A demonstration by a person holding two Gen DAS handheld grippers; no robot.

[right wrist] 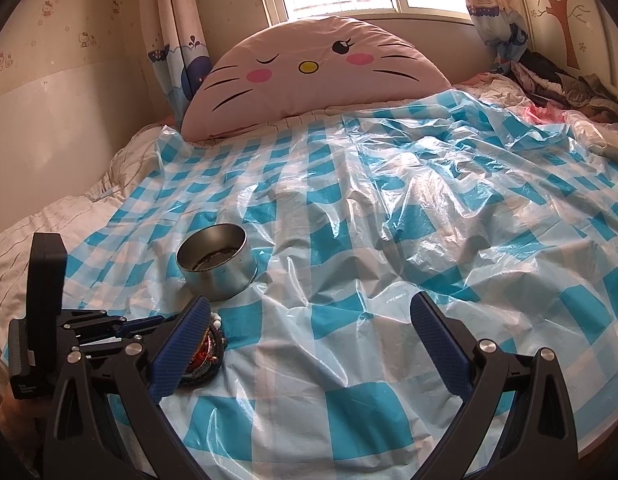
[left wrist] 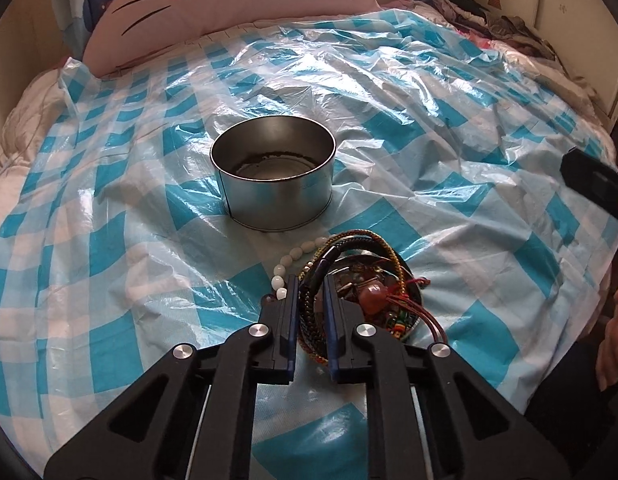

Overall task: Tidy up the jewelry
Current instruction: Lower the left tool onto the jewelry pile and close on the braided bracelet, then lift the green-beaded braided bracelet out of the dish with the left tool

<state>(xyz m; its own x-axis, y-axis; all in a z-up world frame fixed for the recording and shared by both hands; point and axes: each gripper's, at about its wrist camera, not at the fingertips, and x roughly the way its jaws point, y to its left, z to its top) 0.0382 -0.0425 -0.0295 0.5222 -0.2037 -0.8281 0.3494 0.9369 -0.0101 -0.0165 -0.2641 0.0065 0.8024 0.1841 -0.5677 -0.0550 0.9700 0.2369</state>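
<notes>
A round metal tin [left wrist: 274,184] stands open on the blue-checked plastic sheet [left wrist: 429,160]; it also shows in the right wrist view [right wrist: 216,260]. Just in front of it lies a small dish [left wrist: 405,300] heaped with bracelets and a white bead string [left wrist: 293,258]. My left gripper [left wrist: 312,284] is shut on a dark braided bracelet [left wrist: 311,304] at the dish's left side. My right gripper [right wrist: 309,312] is open and empty, held above the sheet to the right of the dish [right wrist: 203,354]. The left gripper [right wrist: 121,326] shows at the lower left of that view.
A pink cat-face cushion [right wrist: 321,76] leans at the head of the bed. Crumpled clothes [right wrist: 565,80] lie at the far right corner. The sheet is wrinkled and raised to the right of the tin. A person's hand [left wrist: 613,340] is at the right edge.
</notes>
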